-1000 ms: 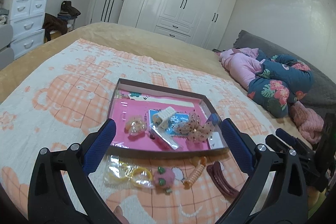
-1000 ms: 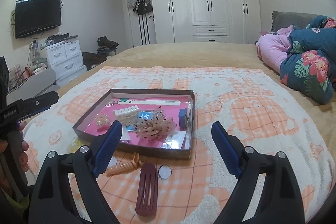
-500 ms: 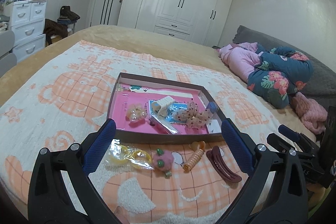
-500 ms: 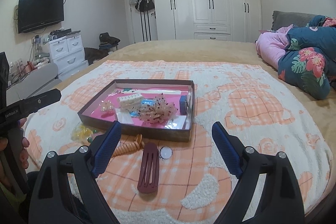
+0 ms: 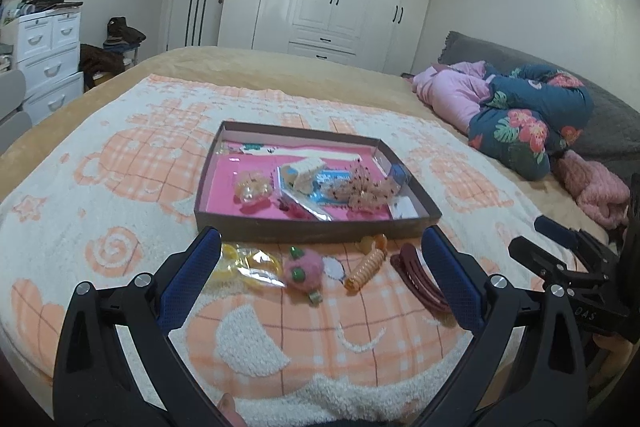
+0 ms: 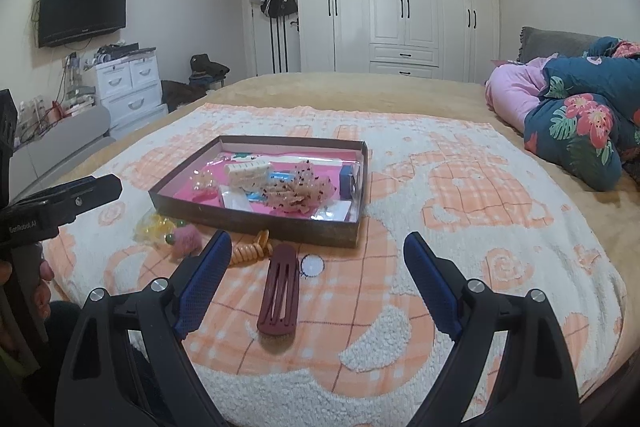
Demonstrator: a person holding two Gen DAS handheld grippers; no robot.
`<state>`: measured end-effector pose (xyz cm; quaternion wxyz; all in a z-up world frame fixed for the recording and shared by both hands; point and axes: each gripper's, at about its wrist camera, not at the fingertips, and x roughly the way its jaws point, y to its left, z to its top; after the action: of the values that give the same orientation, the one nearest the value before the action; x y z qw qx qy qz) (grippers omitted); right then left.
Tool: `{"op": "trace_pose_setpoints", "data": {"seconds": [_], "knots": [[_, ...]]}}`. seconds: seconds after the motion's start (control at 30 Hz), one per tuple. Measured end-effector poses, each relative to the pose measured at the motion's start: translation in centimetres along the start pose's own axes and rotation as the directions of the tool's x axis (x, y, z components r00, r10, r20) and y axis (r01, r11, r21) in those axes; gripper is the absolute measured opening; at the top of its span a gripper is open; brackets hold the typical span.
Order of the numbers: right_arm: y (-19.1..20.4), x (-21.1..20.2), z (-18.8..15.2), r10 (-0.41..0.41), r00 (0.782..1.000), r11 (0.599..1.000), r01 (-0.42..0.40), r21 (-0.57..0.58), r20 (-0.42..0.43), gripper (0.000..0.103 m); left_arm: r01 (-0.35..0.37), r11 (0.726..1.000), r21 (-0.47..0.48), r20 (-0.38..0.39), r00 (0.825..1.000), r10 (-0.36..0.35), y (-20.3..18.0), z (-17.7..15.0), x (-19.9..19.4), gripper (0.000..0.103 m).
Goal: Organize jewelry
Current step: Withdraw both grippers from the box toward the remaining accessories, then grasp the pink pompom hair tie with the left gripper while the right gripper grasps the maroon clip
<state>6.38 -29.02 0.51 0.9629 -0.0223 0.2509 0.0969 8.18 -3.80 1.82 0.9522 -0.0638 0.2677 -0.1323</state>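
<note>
Here, both claws agape, maroon clip point(image 6: 279, 297) before tray point(image 6: 256, 225)

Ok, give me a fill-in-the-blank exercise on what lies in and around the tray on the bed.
1. The brown tray has a floor coloured ____.
2. The dark red hair clip lies ____ the tray, on the blanket.
3. The orange spiral hair tie lies between the dark red hair clip and the ____ pom-pom.
4. The jaws of the right gripper stand ____, with nothing between them.

Missing words: pink; outside; pink; open
</note>
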Motion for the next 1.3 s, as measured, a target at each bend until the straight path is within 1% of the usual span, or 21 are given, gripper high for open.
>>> {"op": "trace_pose_setpoints", "data": {"seconds": [0.23,0.33,0.47,0.6,0.7,0.73,0.77,0.8,0.87,0.9,0.93,0.97,1.07,1.13,1.3], "knots": [[0.2,0.5,-1.1,0.007,1.000,1.000,-0.008,-0.006,-0.028,0.085,-0.007,1.000,0.025,-0.058,0.998,0.008,-0.4,-1.6,0.8,0.092],[0.3,1.1,-1.7,0.011,0.999,1.000,-0.012,-0.005,-0.047,0.085,-0.001,1.000,0.022,-0.090,0.996,0.003,-0.4,-2.0,1.3,0.092],[0.8,2.0,-2.6,0.017,0.997,1.000,-0.018,-0.018,-0.074,0.085,0.018,1.000,-0.010,-0.158,0.987,-0.019,0.2,-2.8,2.5,0.092],[1.3,3.0,-3.4,0.024,0.994,0.999,-0.027,-0.021,-0.102,0.085,0.033,0.998,-0.044,-0.222,0.974,-0.042,0.7,-3.5,3.6,0.091],[1.5,3.6,-3.7,0.026,0.993,0.999,-0.028,-0.023,-0.117,0.085,0.060,0.996,-0.070,-0.259,0.963,-0.076,0.8,-3.8,4.4,0.082],[1.5,3.8,-3.8,0.027,0.992,0.999,-0.030,-0.021,-0.120,0.085,0.076,0.993,-0.094,-0.283,0.954,-0.099,1.0,-4.0,4.9,0.075],[1.5,3.9,-3.8,0.029,0.992,0.999,-0.032,-0.019,-0.125,0.085,0.082,0.991,-0.107,-0.294,0.949,-0.111,1.1,-4.1,5.2,0.071],[1.5,4.1,-3.9,0.029,0.991,0.999,-0.032,-0.019,-0.128,0.085,0.085,0.990,-0.115,-0.308,0.944,-0.116,1.1,-4.3,5.5,0.069],[1.4,4.4,-4.1,0.026,0.991,0.999,-0.029,-0.020,-0.135,0.085,0.079,0.990,-0.113,-0.324,0.939,-0.112,1.0,-4.5,6.1,0.060],[1.3,4.7,-4.2,0.026,0.990,0.999,-0.029,-0.018,-0.140,0.085,0.083,0.989,-0.121,-0.337,0.934,-0.119,1.0,-4.5,6.5,0.058],[1.3,4.9,-4.2,0.025,0.989,0.999,-0.027,-0.017,-0.146,0.085,0.087,0.988,-0.125,-0.345,0.930,-0.126,0.9,-4.5,6.9,0.052],[1.1,5.2,-4.2,0.020,0.988,1.000,-0.023,-0.017,-0.154,0.085,0.088,0.988,-0.124,-0.352,0.927,-0.127,0.9,-4.5,7.1,0.048],[1.1,6.0,-4.5,0.018,0.985,1.000,-0.021,-0.018,-0.174,0.085,0.086,0.987,-0.135,-0.372,0.919,-0.131,1.0,-4.2,8.0,0.047],[1.3,6.6,-4.7,0.015,0.982,0.999,-0.020,-0.028,-0.186,0.085,0.082,0.983,-0.164,-0.386,0.912,-0.141,1.5,-4.1,8.7,0.047],[1.8,8.3,-4.9,0.019,0.975,0.999,-0.028,-0.035,-0.220,0.085,0.070,0.977,-0.201,-0.388,0.910,-0.145,2.3,-3.3,9.8,0.047]]}}
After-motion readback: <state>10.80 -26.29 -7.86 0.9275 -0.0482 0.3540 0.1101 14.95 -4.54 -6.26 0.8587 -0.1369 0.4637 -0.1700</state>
